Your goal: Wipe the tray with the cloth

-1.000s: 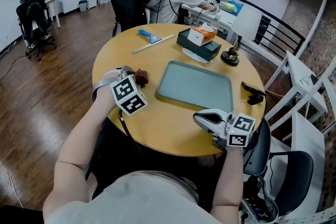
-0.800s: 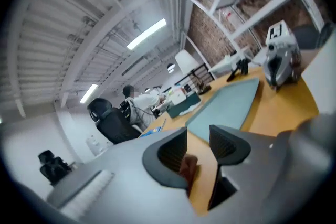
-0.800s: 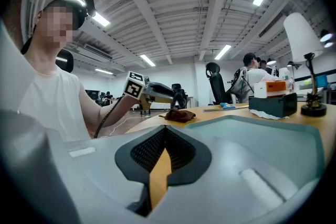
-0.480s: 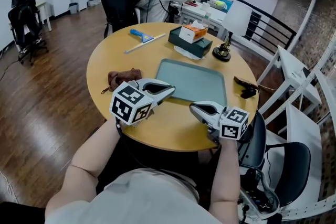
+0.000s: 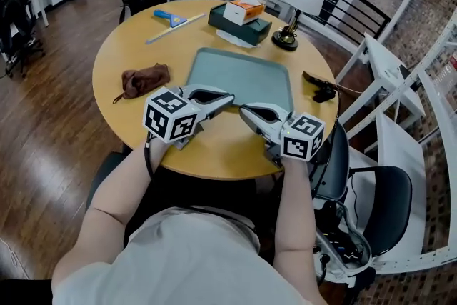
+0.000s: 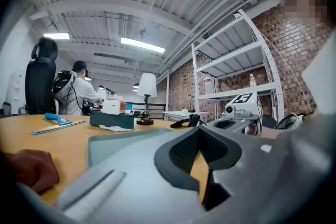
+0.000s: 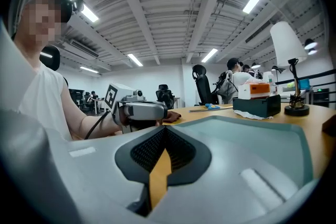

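Fingers of left gripper (image 5: 227, 100): pressed together, empty; only a thin slit, with the wood of the table behind it.
Fingers of right gripper (image 5: 244, 111): closed on nothing as well, tips turned toward the left gripper.
Grippers together: held low over the front part of the round table (image 5: 214, 146), tips near each other, just before the near edge of the tray.
Cloth (image 5: 145, 79): brown, crumpled, lying on the table to the left of the tray, apart from it, in neither gripper.
Tray (image 5: 246, 78): grey-green, flat on the table, nothing in it; no dirt or wet to make out.
Stage: fits a cloth waiting for the wipe, and equally a cloth laid down after it; not possible to decide.
Risk, collision: with tips so near, probably a knock between them at any careless swing.
Risk, cloth: against closed jaws, likely only pushed along the wood; if held by one fold, could slip out during rubbing.
Risk, tray: seems loose on smooth wood; if pressed from one side without support, could slide toward the tissue box (image 5: 243, 11) and the lamp (image 5: 288, 36).
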